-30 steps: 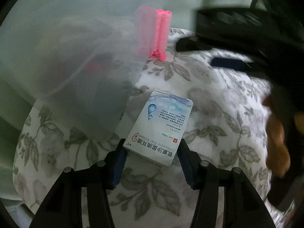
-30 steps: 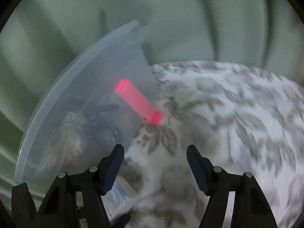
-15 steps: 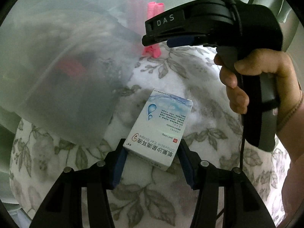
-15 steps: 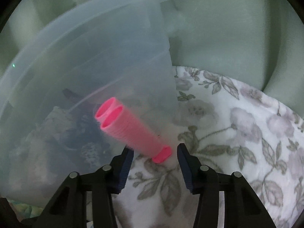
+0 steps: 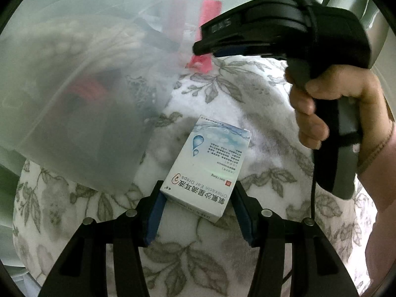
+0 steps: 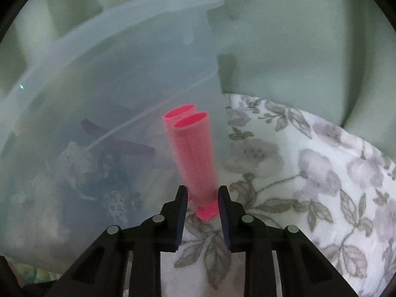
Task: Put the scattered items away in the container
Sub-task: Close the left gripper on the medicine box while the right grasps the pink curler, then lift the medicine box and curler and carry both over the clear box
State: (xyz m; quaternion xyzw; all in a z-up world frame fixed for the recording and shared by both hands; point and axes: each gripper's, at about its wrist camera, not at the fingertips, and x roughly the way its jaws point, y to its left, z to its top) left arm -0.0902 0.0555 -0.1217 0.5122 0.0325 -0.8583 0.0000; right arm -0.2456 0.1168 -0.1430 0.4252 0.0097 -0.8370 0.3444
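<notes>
My left gripper [image 5: 198, 208] is shut on a white and blue ear-drops box [image 5: 210, 165], held over the floral cloth [image 5: 247, 104]. My right gripper [image 6: 201, 210] is shut on the lower end of a pink double-tube hair roller [image 6: 191, 156], which stands upright against the wall of the translucent plastic container [image 6: 104, 84]. The container [image 5: 69, 79] fills the left of the left wrist view, with several dark and pale items inside. The roller [image 5: 205, 61] shows partly there, behind the right gripper's body [image 5: 279, 37].
A hand [image 5: 329, 109] holds the right gripper at the right of the left wrist view. The floral cloth [image 6: 309, 173] covers a rounded surface. Pale green cushions or wall [image 6: 297, 37] lie behind it.
My right gripper has moved up to the pink roller and closed on its lower end; the roller now stands upright instead of leaning. The left gripper has kept hold of the box.
</notes>
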